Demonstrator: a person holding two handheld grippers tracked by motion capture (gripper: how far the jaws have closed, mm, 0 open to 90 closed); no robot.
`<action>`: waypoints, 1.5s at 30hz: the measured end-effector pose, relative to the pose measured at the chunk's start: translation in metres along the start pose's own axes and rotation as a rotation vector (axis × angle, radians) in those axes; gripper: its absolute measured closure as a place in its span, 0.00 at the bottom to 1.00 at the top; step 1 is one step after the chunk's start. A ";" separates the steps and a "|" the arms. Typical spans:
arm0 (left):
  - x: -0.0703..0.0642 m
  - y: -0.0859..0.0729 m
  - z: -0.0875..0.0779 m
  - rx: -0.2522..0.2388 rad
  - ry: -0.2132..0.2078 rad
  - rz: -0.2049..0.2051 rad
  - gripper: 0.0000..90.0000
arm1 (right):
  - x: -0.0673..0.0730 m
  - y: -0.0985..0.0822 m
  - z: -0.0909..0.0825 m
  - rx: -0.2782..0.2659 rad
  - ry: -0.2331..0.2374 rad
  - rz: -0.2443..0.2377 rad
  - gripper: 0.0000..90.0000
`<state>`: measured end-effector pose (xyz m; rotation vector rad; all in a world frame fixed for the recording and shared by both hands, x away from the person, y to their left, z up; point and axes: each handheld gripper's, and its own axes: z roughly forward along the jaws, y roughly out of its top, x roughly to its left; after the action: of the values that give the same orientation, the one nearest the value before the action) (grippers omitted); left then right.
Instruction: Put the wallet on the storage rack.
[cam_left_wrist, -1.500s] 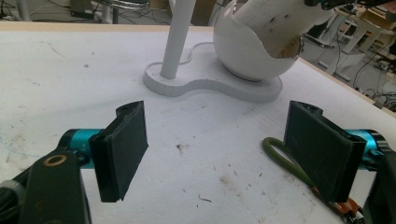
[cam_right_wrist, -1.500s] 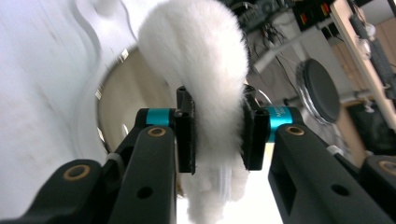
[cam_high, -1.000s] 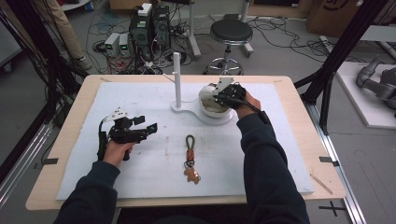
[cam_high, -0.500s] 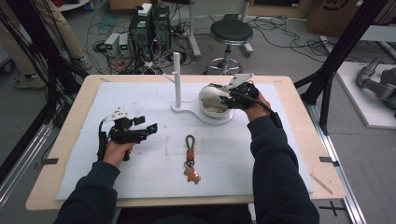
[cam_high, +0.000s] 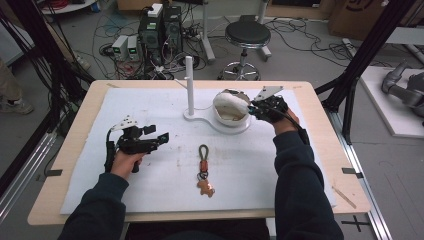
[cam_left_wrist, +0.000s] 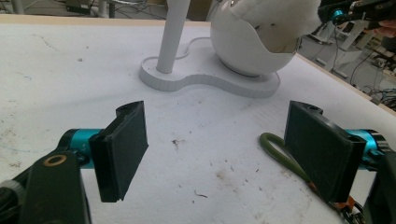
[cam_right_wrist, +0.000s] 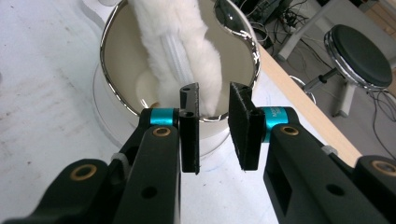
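A wooden table (cam_high: 65, 150) carries a white mat (cam_high: 150, 110), stained with small brown specks in front of the left gripper. On the mat, toward the far side, stands a flat white stand (cam_high: 220, 125) with a rounded base and a thin upright white post (cam_high: 189, 82). Beside the post sits a round white bowl (cam_high: 227, 112), shaped like a cracked eggshell with a shiny metallic rim (cam_right_wrist: 109, 88) and a cream inside. A fluffy white fur strip (cam_right_wrist: 175, 51) drapes across the bowl's mouth, one end hanging over the near edge; it looks soft, thick and woolly, with a smoother pale band along its middle.

The right gripper (cam_right_wrist: 214, 128) is at the bowl's right side, its jaws having just been closing and now drawn near together, with the fur's end lying right at the gap; whether the pads press it I cannot tell.

The left gripper (cam_left_wrist: 217, 154) rests low over the mat, jaws spread wide with nothing between them. Just beside its right jaw lies a keychain (cam_high: 204, 170) with a green cord loop and a small brown figure.
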<state>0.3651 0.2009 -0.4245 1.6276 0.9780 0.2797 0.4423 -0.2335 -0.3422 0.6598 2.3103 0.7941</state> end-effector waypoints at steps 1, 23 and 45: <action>0.000 0.000 0.000 0.001 0.000 0.002 0.24 | 0.001 0.000 0.002 -0.004 0.000 0.004 0.85; 0.000 0.000 0.000 0.004 -0.004 -0.004 0.24 | 0.011 0.008 0.018 0.013 -0.036 -0.027 0.91; -0.003 0.000 -0.004 -0.011 0.027 0.041 0.24 | 0.009 -0.043 -0.028 -0.142 -0.004 0.265 0.34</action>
<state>0.3609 0.2018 -0.4225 1.6392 0.9624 0.3353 0.4060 -0.2680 -0.3563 0.9128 2.1650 1.0651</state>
